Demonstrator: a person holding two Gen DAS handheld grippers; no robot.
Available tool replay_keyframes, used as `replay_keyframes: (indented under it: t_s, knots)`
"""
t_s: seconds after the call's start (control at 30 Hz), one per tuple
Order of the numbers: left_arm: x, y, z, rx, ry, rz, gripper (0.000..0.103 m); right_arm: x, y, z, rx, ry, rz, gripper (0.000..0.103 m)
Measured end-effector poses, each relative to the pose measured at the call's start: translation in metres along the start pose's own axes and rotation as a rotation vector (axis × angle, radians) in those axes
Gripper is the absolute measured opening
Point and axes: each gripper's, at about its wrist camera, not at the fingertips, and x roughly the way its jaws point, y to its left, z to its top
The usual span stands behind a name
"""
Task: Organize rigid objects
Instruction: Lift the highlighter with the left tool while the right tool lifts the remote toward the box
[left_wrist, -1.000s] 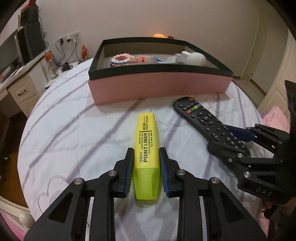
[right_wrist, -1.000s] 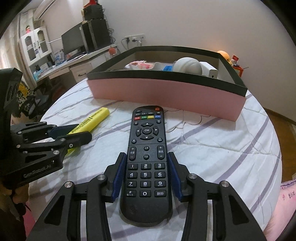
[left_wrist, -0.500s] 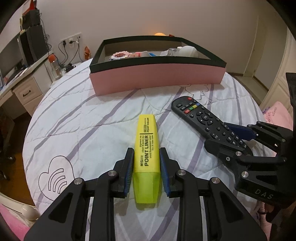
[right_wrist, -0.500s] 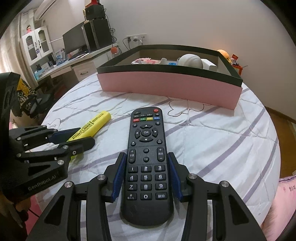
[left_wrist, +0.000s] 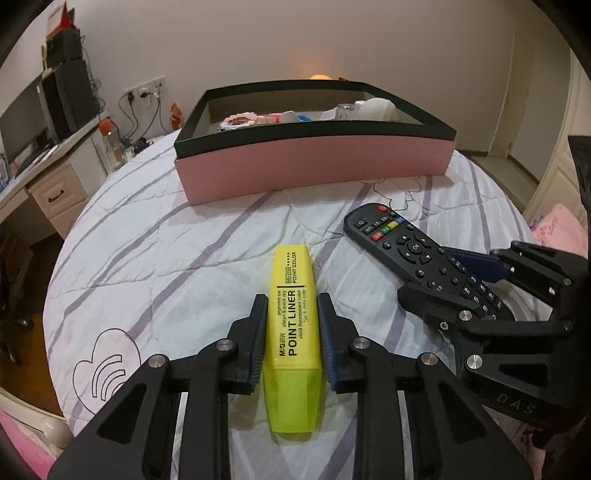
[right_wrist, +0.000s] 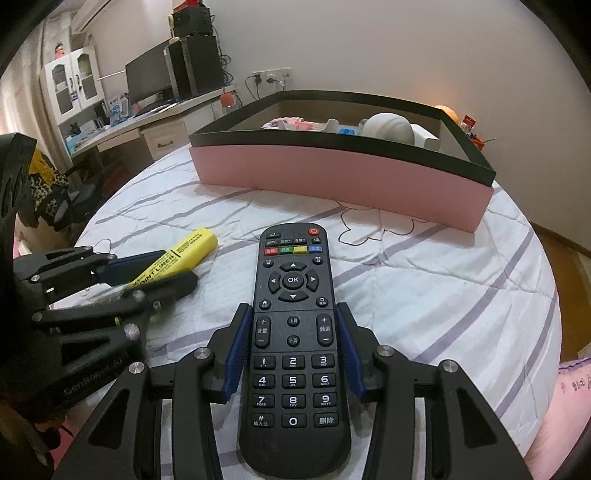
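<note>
White bedding (left_wrist: 155, 258) with lilac stripes covers the bed in front of me, and a desk (left_wrist: 48, 173) with a monitor stands off to the left. On my left side, the left gripper (left_wrist: 291, 310) is clamped on a yellow highlighter (left_wrist: 293, 325) (its label reads POINT LINER), the blue pads (left_wrist: 258, 332) pressing both flanks while its capped end points toward the box. Further back, the pink box (left_wrist: 314, 166) with a dark rim sits on the bedding, already holding a white rounded object (right_wrist: 388, 127) and some small pink pieces. To my right, the right gripper (right_wrist: 293, 325) is closed on the sides of a black remote (right_wrist: 293, 332), whose red power button faces the box. Whether either item is lifted clear of the bedding I can't tell.
</note>
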Motion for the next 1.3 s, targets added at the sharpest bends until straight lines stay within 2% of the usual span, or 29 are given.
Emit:
replay_keyframes:
  t_s: [0.23,0.37,0.7,1.03,1.3]
  knots:
    - [-0.006,0.002,-0.003,-0.001,0.004,-0.01,0.026,-0.004,-0.004,-0.003,0.014,-0.021,0.036,0.045]
    - [-0.013,0.005,-0.004,-0.009,0.002,-0.016,0.026,-0.009,-0.01,-0.006,0.067,-0.035,0.106,0.045]
    - [-0.059,0.018,0.009,-0.043,-0.107,-0.013,0.026,-0.039,-0.006,0.002,0.086,-0.116,0.174,0.045]
    - [-0.102,0.021,0.055,-0.013,-0.257,-0.02,0.026,-0.084,-0.012,0.032,0.058,-0.251,0.193,0.045]
    - [-0.1,0.008,0.115,0.072,-0.325,-0.019,0.026,-0.099,-0.029,0.077,0.003,-0.323,0.152,0.045]
